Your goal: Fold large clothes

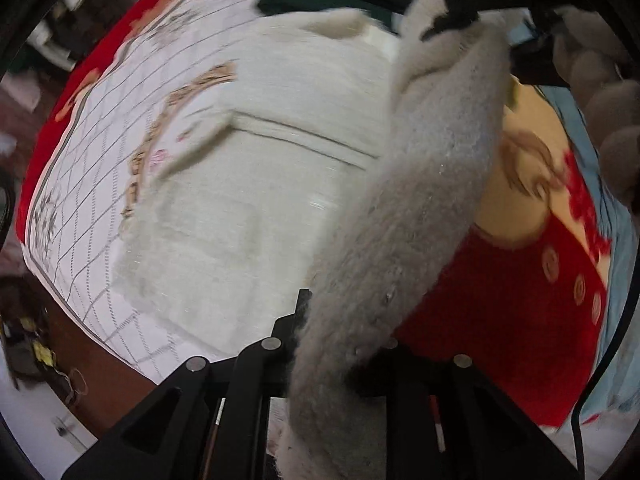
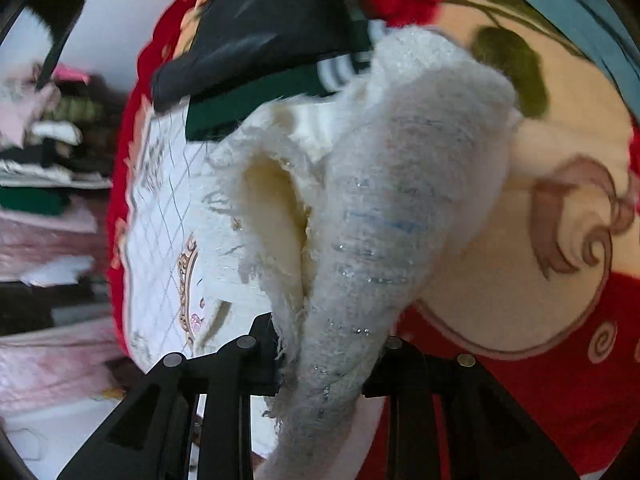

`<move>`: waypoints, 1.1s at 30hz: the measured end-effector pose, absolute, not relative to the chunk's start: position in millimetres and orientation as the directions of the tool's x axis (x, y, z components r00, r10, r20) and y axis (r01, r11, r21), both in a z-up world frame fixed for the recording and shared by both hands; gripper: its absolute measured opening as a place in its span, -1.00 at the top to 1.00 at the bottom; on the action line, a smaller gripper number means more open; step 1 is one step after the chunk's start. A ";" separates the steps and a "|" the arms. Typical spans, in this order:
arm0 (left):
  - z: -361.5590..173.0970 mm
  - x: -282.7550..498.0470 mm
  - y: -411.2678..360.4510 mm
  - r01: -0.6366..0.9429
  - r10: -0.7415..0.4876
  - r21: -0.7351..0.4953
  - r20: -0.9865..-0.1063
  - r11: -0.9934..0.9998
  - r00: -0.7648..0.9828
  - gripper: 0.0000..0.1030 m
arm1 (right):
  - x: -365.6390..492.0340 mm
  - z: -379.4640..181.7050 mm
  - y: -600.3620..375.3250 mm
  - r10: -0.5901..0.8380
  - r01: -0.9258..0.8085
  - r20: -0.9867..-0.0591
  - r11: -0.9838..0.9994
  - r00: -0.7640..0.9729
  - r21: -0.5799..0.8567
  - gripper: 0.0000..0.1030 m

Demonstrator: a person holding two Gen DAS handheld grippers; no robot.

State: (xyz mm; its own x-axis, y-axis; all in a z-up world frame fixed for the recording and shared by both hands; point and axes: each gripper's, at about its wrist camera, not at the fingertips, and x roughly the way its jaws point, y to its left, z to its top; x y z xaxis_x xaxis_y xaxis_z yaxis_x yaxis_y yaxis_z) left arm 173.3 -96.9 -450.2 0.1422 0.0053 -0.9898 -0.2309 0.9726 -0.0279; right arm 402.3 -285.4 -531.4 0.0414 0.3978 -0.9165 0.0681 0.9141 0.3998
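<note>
A cream fuzzy knit sweater (image 1: 248, 184) lies spread on a bed. Its right edge is lifted in a long fold (image 1: 420, 208) that runs from my left gripper (image 1: 336, 344) up to my right gripper (image 1: 460, 4) at the top. Both grippers are shut on this edge. In the right wrist view the right gripper (image 2: 328, 344) pinches the fuzzy white fabric (image 2: 380, 208), which bulges up in front of the lens, with the sweater's inside (image 2: 272, 208) showing beside it.
The bed has a white grid-patterned cover (image 1: 84, 208) and a red and cream floral blanket (image 1: 512, 312). A dark green and black folded garment (image 2: 256, 52) lies at the far end. Cluttered shelves (image 2: 44, 168) stand at the left. A black cable (image 1: 616, 344) hangs right.
</note>
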 end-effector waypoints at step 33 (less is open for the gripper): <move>-557.0 191.3 91.0 -0.532 -0.009 -0.024 -0.999 0.846 0.031 -0.23 | 459.5 -595.1 -136.6 0.282 -0.120 -0.957 0.950 -0.070 0.289 -0.15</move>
